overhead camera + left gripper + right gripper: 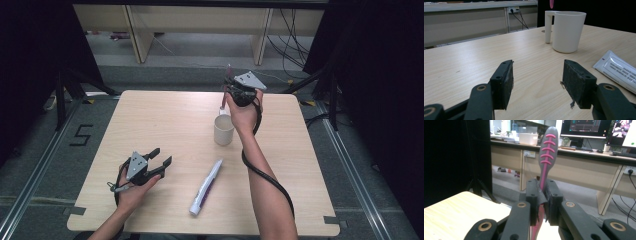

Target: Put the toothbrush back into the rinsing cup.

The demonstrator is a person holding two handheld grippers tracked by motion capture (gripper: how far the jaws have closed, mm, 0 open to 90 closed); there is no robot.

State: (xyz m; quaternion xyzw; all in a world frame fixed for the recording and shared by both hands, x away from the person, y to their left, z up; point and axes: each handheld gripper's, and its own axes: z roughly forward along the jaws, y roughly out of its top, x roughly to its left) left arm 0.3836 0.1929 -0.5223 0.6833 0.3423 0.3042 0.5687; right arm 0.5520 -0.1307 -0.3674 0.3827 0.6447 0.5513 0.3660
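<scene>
My right gripper (pixel 231 88) is held up over the far side of the wooden table (pixel 150 115), shut on a grey and pink toothbrush (pixel 229 70). In the right gripper view the pads (pixel 534 195) clamp the toothbrush (pixel 547 147), whose ribbed handle end points up. Just below and nearer stands a white cup (pixel 223 129). My left gripper (pixel 161 156) rests low at the near left, open with nothing between its jaws. In the left gripper view, past my left gripper (pixel 537 75), are the cup (pixel 567 31) and a white toothpaste tube (pixel 619 70), which lies flat near the front middle (pixel 205 187).
Black curtains flank the table on both sides. Beyond the far edge are light wooden desk legs (pixel 137 35), floor cables (pixel 290 45) and black stand legs (pixel 62 95). Bare tabletop (pixel 474 62) lies between my left gripper and the cup.
</scene>
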